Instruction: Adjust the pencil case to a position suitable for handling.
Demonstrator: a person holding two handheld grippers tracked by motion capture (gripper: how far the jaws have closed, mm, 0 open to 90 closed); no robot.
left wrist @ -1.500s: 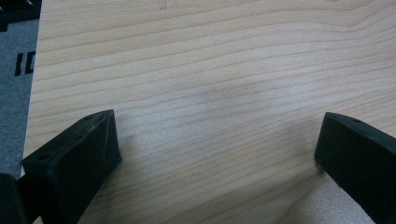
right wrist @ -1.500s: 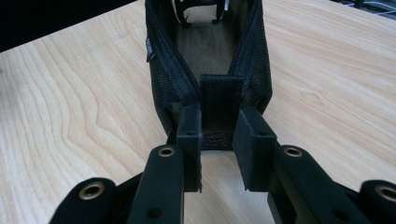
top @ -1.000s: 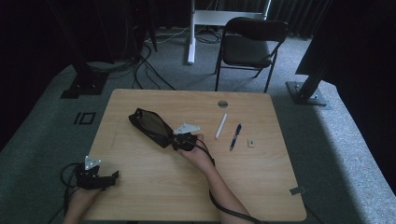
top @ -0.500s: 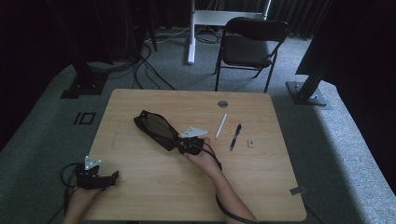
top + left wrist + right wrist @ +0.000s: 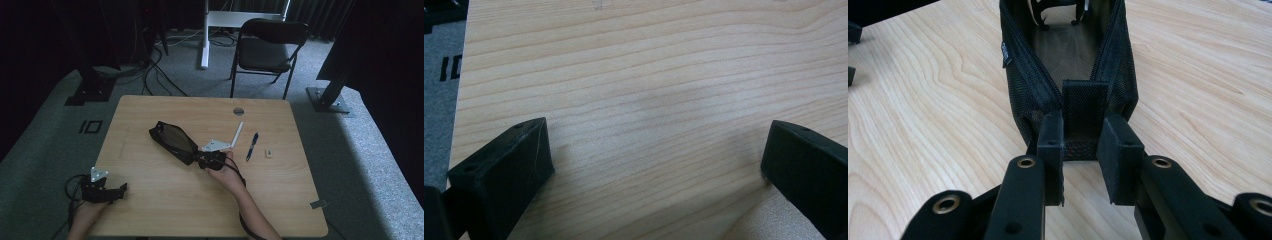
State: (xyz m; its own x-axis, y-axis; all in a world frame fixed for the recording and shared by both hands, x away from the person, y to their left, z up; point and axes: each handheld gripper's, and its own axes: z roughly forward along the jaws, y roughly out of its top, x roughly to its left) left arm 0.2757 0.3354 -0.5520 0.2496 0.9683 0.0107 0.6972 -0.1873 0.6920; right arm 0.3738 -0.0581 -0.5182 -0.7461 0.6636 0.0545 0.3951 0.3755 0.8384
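Pouch [image 5: 172,141]: lying on the table [image 5: 150,210], left of centre.
Right gripper [image 5: 200,159]: sitting at the pouch's near-right end.
White pen [image 5: 237,134]: lying right of the pouch.
Dark pen [image 5: 252,146]: lying right of the white pen.
Eraser [image 5: 269,153]: lying furthest right.
Left gripper [image 5: 120,190]: resting at the near-left corner.

Black mesh-cloth pouch [image 5: 1068,60] on matt pale woodgrain table [image 5: 280,200].
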